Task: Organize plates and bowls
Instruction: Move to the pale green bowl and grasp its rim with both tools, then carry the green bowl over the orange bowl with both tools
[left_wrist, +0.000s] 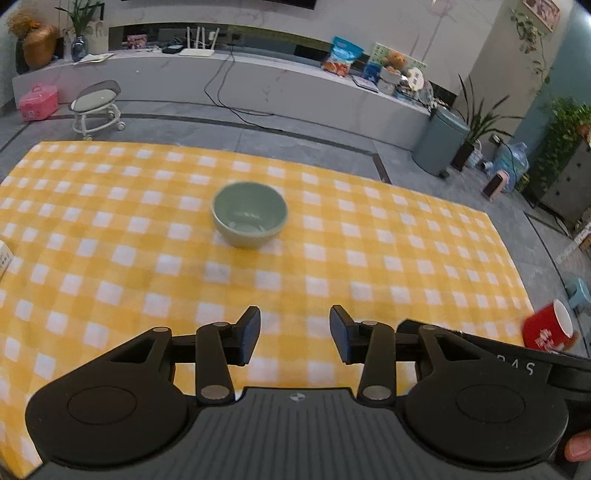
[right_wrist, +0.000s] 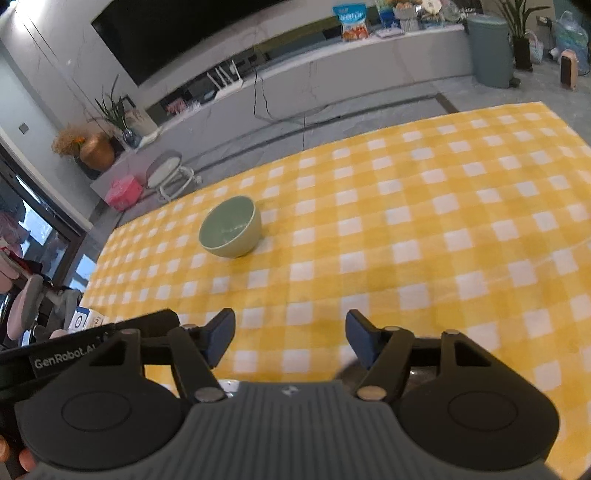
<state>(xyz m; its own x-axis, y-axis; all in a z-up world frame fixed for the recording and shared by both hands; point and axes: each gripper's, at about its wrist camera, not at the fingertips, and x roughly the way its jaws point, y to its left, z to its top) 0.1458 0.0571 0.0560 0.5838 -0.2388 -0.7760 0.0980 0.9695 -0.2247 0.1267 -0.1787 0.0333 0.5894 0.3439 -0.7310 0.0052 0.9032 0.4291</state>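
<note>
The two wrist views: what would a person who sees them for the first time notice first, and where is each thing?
First comes the yellow checked tablecloth, which fills the middle of both views. A single green bowl stands upright and empty near its centre, ahead of both grippers. The left gripper and the right gripper fill the bottom of their own views, jaws open with nothing between them, and a red mug sits at the cloth's right edge.

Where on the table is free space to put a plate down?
Bare checked cloth surrounds the green bowl, widest between bowl and grippers. Tighter spots: the red cup at the right edge, a white box at the left edge.
</note>
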